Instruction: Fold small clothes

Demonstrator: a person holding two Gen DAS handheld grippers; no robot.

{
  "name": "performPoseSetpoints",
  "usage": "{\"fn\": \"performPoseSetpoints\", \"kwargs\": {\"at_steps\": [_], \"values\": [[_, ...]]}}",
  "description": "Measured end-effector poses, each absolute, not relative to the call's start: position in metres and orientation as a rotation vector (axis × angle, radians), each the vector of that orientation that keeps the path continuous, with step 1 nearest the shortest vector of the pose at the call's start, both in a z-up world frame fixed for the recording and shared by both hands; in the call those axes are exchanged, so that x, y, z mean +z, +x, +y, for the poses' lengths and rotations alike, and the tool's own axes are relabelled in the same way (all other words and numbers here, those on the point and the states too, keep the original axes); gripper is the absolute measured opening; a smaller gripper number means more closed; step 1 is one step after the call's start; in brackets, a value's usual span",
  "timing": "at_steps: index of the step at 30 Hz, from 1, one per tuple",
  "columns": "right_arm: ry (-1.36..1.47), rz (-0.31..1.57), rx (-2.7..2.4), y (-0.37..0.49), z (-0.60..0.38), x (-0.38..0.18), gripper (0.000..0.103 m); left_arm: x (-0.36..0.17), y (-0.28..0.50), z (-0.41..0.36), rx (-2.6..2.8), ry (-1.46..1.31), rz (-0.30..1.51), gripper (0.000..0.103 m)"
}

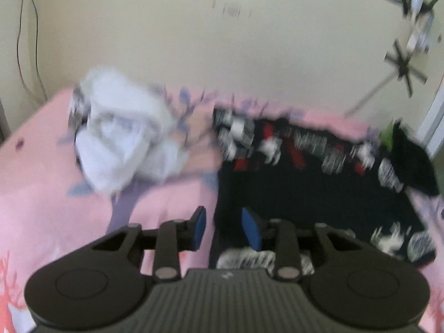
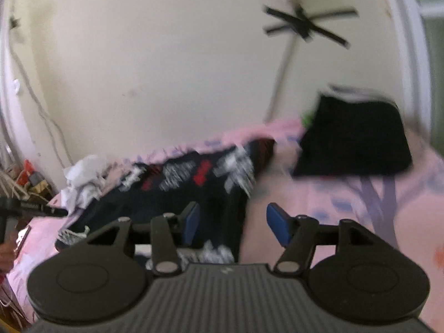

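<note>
A dark garment [image 1: 294, 183] with white and red print lies spread on the pink bedsheet [image 1: 55, 194]. My left gripper [image 1: 225, 229] hovers over its near left edge, jaws open, nothing between the blue pads. In the right wrist view the same garment [image 2: 177, 194] lies left of centre. My right gripper [image 2: 233, 226] stands open at its right edge, pads apart and empty. A crumpled white cloth [image 1: 122, 136] sits at the back left of the bed. A folded black piece [image 2: 355, 136] rests at the back right.
A cream wall [image 1: 222, 41] rises right behind the bed, with black tape crosses [image 2: 308, 25] and thin cables [image 1: 27, 41] on it. Clutter [image 2: 25, 183] sits off the bed's left side. A door frame [image 2: 410, 55] stands at the right.
</note>
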State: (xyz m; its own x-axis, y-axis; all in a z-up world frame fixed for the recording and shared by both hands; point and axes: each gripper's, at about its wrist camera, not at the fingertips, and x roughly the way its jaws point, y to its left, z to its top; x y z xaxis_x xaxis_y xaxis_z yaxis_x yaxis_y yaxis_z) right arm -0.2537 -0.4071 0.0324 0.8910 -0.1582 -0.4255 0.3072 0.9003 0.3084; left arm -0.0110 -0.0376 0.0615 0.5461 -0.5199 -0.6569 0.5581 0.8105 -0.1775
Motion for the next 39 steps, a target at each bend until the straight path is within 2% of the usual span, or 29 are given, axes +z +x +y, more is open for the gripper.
{"fn": "performPoseSetpoints", "kwargs": {"at_steps": [5,8,10,11,13,14,15,16,17,19,23,25,26,27,29,39], "values": [[0.343,0.386,-0.105,-0.195,-0.390,0.042,0.058,0.061,-0.007,-0.082,-0.758,0.084,0.702,0.032],[0.337,0.521,-0.091,-0.152,-0.391,0.019,0.057,0.035,0.004,-0.103,-0.730,0.147,0.733,0.032],[0.308,0.598,-0.182,-0.139,-0.403,-0.001,0.044,0.012,0.015,-0.107,-0.670,0.174,0.785,0.032],[0.317,0.605,-0.223,-0.140,-0.412,-0.010,0.025,0.007,0.016,-0.101,-0.681,0.155,0.752,0.032],[0.460,0.554,-0.214,-0.157,-0.434,-0.013,0.023,0.006,0.013,-0.093,-0.697,0.139,0.738,0.031],[0.529,0.541,-0.211,-0.163,-0.440,-0.010,0.026,0.009,0.012,-0.091,-0.699,0.127,0.742,0.032],[0.553,0.525,-0.208,-0.168,-0.441,-0.005,0.039,0.012,0.012,-0.088,-0.711,0.106,0.747,0.034],[0.549,0.501,-0.203,-0.172,-0.439,0.001,0.048,0.016,0.013,-0.087,-0.731,0.074,0.744,0.037],[0.531,0.474,-0.202,-0.174,-0.434,0.008,0.063,0.020,0.014,-0.086,-0.750,0.043,0.731,0.040],[0.507,0.437,-0.191,-0.169,-0.427,0.020,0.062,0.029,0.017,-0.089,-0.764,0.009,0.694,0.053],[0.486,0.414,-0.149,-0.146,-0.414,0.024,0.062,0.021,0.031,-0.109,-0.755,0.030,0.716,0.053],[0.473,0.462,-0.161,-0.135,-0.412,0.011,0.064,0.005,0.034,-0.113,-0.746,0.045,0.754,0.053],[0.473,0.507,-0.184,-0.129,-0.414,-0.002,0.065,0.001,0.029,-0.111,-0.749,0.061,0.715,0.053],[0.502,0.553,-0.195,-0.125,-0.418,-0.016,0.060,0.000,0.025,-0.111,-0.753,0.083,0.696,0.053],[0.550,0.490,-0.193,-0.134,-0.422,-0.013,0.064,0.001,0.021,-0.113,-0.751,0.107,0.681,0.057],[0.623,0.449,-0.187,-0.142,-0.428,-0.017,0.063,-0.002,0.019,-0.116,-0.785,0.122,0.688,0.072]]}}
